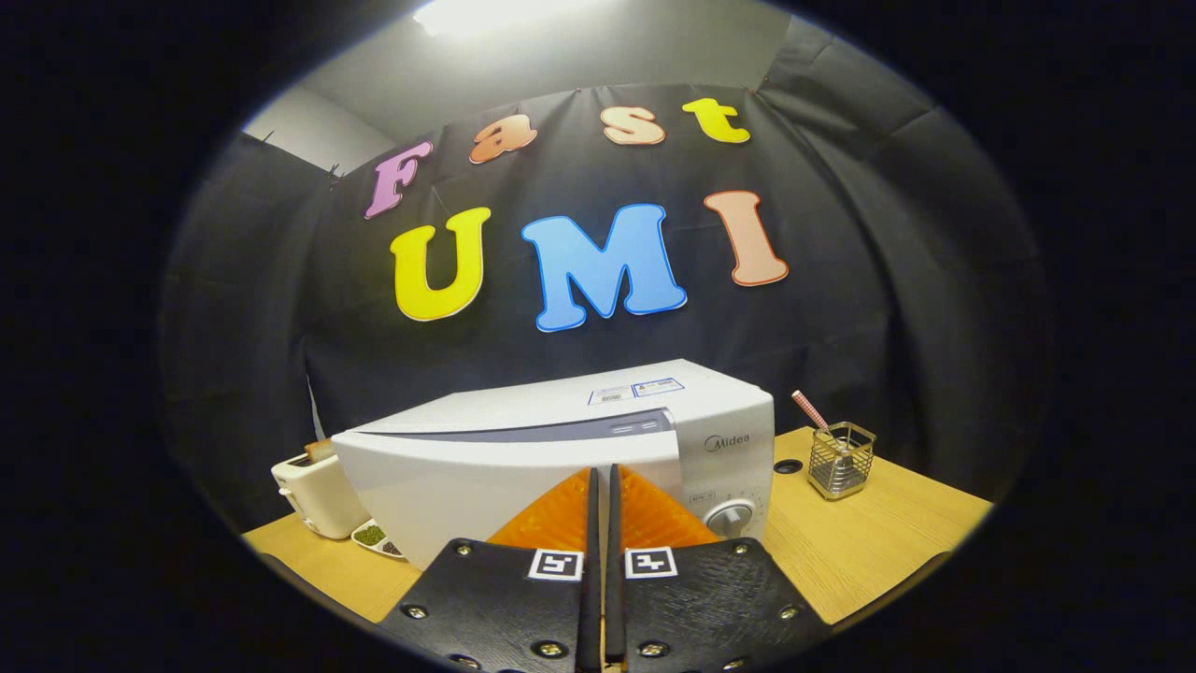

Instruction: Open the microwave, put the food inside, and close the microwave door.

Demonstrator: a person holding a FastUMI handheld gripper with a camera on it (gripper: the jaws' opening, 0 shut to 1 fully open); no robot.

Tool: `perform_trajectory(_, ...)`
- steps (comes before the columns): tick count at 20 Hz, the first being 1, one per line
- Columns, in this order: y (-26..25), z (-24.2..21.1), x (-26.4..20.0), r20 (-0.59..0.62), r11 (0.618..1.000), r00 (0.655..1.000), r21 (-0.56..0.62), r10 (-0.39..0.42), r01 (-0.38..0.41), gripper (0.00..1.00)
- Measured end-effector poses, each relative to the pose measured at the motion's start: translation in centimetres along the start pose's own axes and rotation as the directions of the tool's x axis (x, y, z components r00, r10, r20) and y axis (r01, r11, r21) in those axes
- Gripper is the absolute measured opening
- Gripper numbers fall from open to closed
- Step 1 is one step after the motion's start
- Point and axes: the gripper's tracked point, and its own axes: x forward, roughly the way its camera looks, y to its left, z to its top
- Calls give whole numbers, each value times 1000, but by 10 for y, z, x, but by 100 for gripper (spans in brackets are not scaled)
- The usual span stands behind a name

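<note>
- table (869, 542) of pale wood, black cloth wall behind.
- white microwave (523, 449) just ahead of the tongs (604, 481), door apparently shut.
- tongs closed, empty.

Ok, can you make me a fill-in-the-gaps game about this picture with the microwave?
1. The microwave door is ____, not open.
2. The gripper has its two fingers pressed ____, with nothing between them.
3. A slice of bread pokes out of the ____ beside the microwave, on the side away from its dial.
4. The wire basket holds a striped ____.

Missing words: shut; together; toaster; straw
</note>
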Motion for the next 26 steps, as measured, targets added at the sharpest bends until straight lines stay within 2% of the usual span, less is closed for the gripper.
perform_trajectory(4, -7, 0, 24, -20, 1000, 1000, 5, -17, 17, 2)
perform_trajectory(9, -9, 4, 27, 6, 1000, 1000, -2, -30, 30, 2)
perform_trajectory(14, -11, -1, 38, -30, 1000, 1000, -2, -6, 6, 2)
perform_trajectory(19, -12, 9, 30, -4, 1000, 1000, -17, -3, 3, 2)
perform_trajectory(21, -8, 27, 16, 33, 999, 999, -24, 26, -25, 4)
perform_trajectory(23, -8, 51, 0, 62, 998, 997, -50, 36, -33, 26)
perform_trajectory(25, -4, 79, -19, 70, 996, 996, -74, 53, -48, 65)
perform_trajectory(26, -1, 96, -29, 73, 995, 995, -74, 72, -67, 94)
